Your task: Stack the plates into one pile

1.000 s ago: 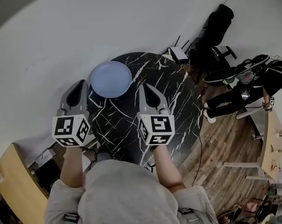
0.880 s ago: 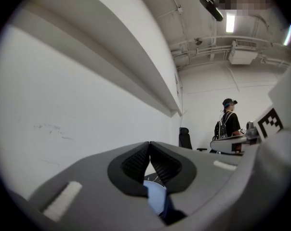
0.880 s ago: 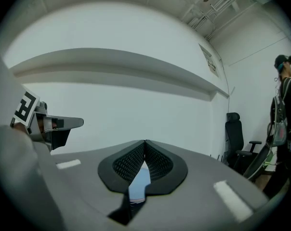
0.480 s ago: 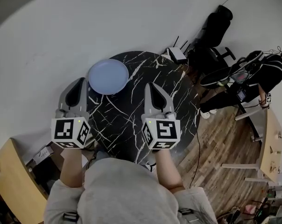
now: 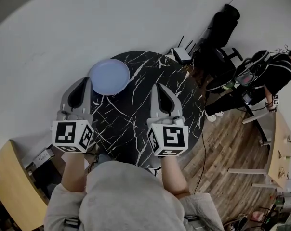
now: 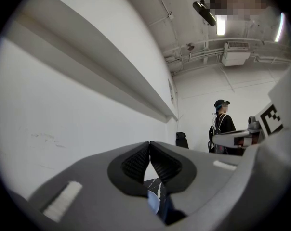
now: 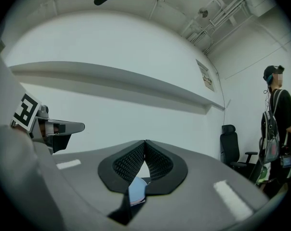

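Observation:
A pale blue plate [image 5: 109, 76] lies at the far left of the round black marble table [image 5: 150, 124]; whether more plates lie under it I cannot tell. My left gripper [image 5: 84, 82] is held above the table's left edge, just short of the plate, jaws shut with nothing between them. My right gripper [image 5: 155, 87] hovers over the middle of the table, also shut and empty. A sliver of the plate [image 7: 135, 192] shows through the gap below the shut jaws in the right gripper view, and a bit of it [image 6: 153, 202] in the left gripper view.
A white router [image 5: 183, 56] sits by the table's far edge. A black office chair [image 5: 221, 28] and a person with gear [image 5: 261, 81] stand to the right on the wooden floor. A wooden board [image 5: 15, 186] is at the lower left.
Both grippers have drawn back slightly toward me, the right one drifting right. The plate sits a little further left in the view. The person at the right has shifted.

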Action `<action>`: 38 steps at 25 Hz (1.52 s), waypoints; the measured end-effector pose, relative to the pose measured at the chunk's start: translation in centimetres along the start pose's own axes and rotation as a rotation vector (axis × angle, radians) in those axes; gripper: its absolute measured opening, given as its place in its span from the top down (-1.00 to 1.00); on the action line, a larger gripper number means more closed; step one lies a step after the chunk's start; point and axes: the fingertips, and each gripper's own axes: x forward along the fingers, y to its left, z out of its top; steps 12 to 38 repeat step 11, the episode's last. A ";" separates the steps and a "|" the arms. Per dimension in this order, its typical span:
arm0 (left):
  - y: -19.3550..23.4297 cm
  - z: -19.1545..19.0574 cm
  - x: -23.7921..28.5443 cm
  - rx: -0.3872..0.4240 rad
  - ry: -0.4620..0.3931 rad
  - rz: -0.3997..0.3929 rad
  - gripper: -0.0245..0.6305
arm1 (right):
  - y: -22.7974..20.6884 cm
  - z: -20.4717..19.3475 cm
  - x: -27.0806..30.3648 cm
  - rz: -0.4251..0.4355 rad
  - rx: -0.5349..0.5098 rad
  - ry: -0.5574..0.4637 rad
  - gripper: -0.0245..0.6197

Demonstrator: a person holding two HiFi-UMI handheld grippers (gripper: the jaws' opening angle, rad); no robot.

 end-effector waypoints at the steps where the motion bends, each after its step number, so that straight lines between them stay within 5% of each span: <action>1: -0.1 0.0 0.0 0.001 0.000 -0.001 0.74 | -0.1 0.1 -0.1 0.000 0.000 -0.002 0.91; 38: -0.6 -0.6 0.5 0.000 0.008 -0.004 0.74 | -0.4 0.0 -0.1 -0.001 -0.010 -0.013 0.91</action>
